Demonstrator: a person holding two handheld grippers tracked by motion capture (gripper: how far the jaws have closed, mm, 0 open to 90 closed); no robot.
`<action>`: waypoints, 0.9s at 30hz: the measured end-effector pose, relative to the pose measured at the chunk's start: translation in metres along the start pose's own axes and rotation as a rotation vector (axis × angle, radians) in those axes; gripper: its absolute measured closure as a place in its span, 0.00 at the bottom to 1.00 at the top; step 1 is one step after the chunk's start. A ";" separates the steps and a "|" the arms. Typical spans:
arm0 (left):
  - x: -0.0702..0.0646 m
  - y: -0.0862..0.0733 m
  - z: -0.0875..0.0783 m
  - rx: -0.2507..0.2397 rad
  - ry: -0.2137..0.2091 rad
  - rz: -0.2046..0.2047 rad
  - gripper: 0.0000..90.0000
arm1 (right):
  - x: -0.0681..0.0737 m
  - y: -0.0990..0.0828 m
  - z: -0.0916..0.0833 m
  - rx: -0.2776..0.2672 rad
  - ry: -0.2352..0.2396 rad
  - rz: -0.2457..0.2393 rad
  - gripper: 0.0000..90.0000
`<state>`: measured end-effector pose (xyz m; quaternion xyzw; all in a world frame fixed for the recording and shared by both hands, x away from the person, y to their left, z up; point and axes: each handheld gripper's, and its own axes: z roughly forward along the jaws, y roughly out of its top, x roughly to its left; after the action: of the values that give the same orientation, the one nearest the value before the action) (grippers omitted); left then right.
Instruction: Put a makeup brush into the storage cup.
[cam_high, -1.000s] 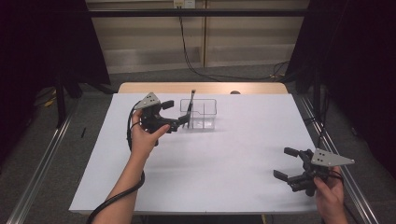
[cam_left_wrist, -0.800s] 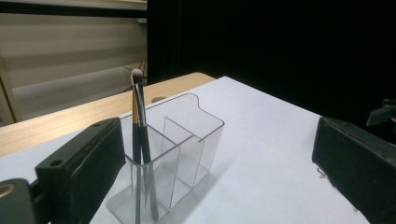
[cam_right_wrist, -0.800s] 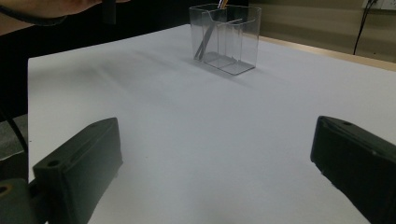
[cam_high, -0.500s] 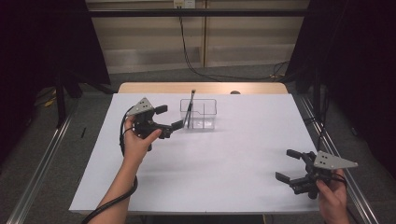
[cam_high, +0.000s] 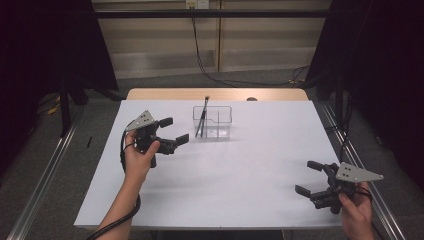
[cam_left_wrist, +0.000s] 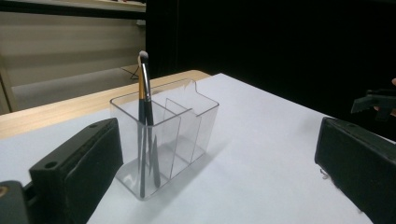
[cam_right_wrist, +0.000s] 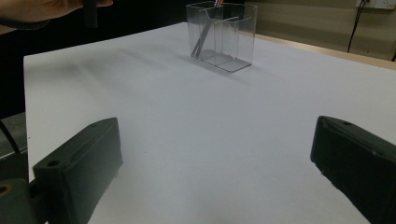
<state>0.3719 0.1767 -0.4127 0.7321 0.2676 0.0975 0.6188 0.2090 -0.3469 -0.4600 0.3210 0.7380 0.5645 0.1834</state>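
A clear plastic organiser (cam_high: 213, 122) (cam_left_wrist: 164, 136) (cam_right_wrist: 222, 35) with several compartments stands at the back middle of the white table (cam_high: 240, 170). A dark-handled makeup brush (cam_high: 203, 117) (cam_left_wrist: 144, 112) leans upright in its left compartment, tip up. My left gripper (cam_high: 173, 130) is open, held just left of the organiser with nothing between its jaws. My right gripper (cam_high: 310, 177) is open near the table's front right corner, also holding nothing.
A wooden strip (cam_high: 215, 94) runs along the table's far edge. Metal rails (cam_high: 45, 165) flank the table on both sides. Dark curtains hang left and right. A cable (cam_high: 220, 75) trails on the floor behind. In the right gripper view the other hand (cam_right_wrist: 51, 8) shows at the top left.
My left gripper has drawn back leftward, away from the organiser, leaving the brush in it. The right gripper has shifted slightly toward the front right.
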 end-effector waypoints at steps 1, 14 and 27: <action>0.000 -0.001 -0.002 -0.004 0.004 -0.001 0.01 | 0.000 0.000 0.000 -0.001 0.000 -0.001 0.02; -0.003 -0.013 -0.016 -0.003 0.001 0.005 0.01 | 0.000 -0.001 0.002 0.005 0.006 -0.002 0.02; -0.003 -0.026 -0.031 -0.020 -0.010 -0.019 0.01 | 0.000 0.000 0.003 0.005 0.005 -0.003 0.02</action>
<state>0.3477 0.2046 -0.4301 0.7237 0.2707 0.0907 0.6283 0.2106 -0.3444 -0.4610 0.3188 0.7403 0.5633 0.1817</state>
